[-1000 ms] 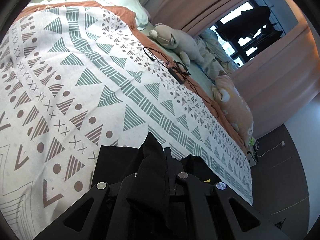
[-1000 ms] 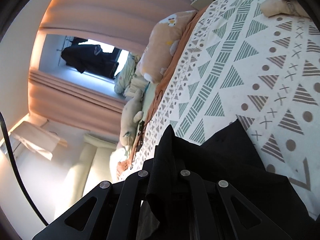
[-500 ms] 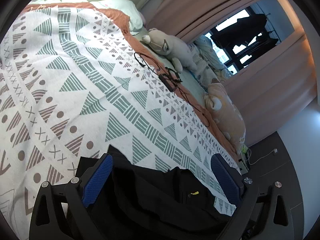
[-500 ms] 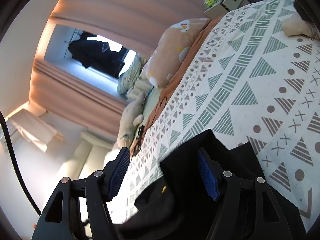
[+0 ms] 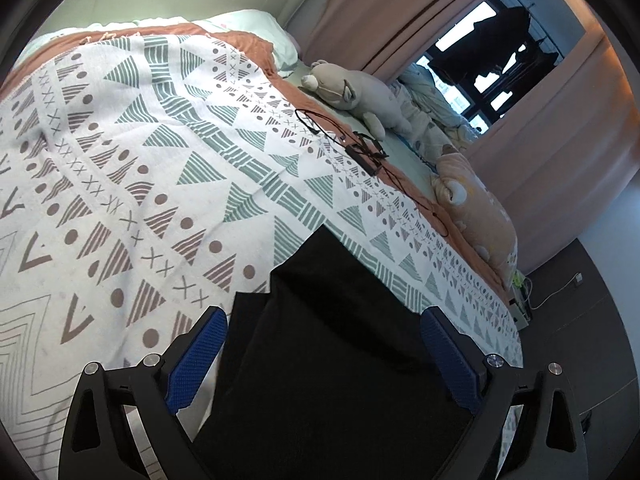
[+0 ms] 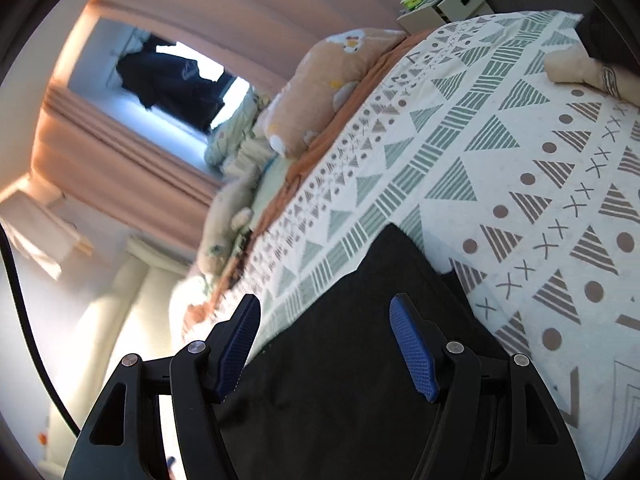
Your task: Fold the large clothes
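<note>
- Left wrist view: the left gripper (image 5: 322,354) is seen released, both blue pads spread wide with nothing clamped between them.
- The black garment (image 5: 332,344) is laid flat on the patterned bedspread (image 5: 140,152), directly under and ahead of the spread fingers. Its long axis is judged to run forward along the fingers, ending at a squared corner ahead of the tips.
- A stepped second layer is visible at the garment's left edge (a fold is suggested, though the layer count cannot be confirmed).
- The near end of the garment is cut off by the lower frame; seams and garment type cannot be made out in the uniform black.
- Right wrist view: the right gripper (image 6: 324,346) is likewise released, fingers apart and empty.
- The black garment (image 6: 360,360) is seen beneath and ahead of the fingers, its far corner pointing toward the plush toys (image 6: 320,92) (well apart from it).
- Neither gripper can be judged nearer; each is placed over the cloth.
- The next grasp is judged to depend on a free edge, which is hidden below both mounts.
</note>
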{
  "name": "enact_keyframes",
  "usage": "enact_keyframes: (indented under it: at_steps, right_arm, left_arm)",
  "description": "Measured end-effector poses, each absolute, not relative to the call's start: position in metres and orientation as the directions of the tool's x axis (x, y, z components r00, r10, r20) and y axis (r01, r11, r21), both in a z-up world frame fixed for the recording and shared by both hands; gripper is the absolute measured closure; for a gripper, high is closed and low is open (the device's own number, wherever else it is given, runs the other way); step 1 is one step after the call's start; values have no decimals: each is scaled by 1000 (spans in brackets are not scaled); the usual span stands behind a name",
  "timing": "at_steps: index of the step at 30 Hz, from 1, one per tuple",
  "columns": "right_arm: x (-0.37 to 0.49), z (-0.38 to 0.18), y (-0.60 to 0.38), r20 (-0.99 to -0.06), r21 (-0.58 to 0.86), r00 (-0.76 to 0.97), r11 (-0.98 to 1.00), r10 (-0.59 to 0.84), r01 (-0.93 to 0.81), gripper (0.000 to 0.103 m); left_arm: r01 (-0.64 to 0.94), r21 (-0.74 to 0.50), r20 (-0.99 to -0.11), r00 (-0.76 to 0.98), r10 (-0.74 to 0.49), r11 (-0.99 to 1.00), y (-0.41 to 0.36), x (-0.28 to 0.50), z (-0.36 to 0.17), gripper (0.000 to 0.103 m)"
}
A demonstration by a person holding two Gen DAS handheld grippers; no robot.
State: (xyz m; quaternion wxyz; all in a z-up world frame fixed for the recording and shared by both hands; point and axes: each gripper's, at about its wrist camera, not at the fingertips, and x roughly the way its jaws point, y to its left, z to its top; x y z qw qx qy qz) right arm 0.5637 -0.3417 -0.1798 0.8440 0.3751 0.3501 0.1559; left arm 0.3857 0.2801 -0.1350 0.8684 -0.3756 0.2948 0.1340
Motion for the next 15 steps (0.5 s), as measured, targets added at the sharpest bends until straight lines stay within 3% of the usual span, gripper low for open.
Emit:
enact_keyframes:
  at_steps: [9,15]
  right_arm:
    - [554,-179,-265,-595,595,588,792,547,-135,35]
    - [524,-176,-229,-633,526,548,824,546,-213,35]
  left_arm:
    - [-501,-474,-707,707,26,725,264,344,-158,29]
    - [-510,-472,-730,683,5,719,252,307,-169,29]
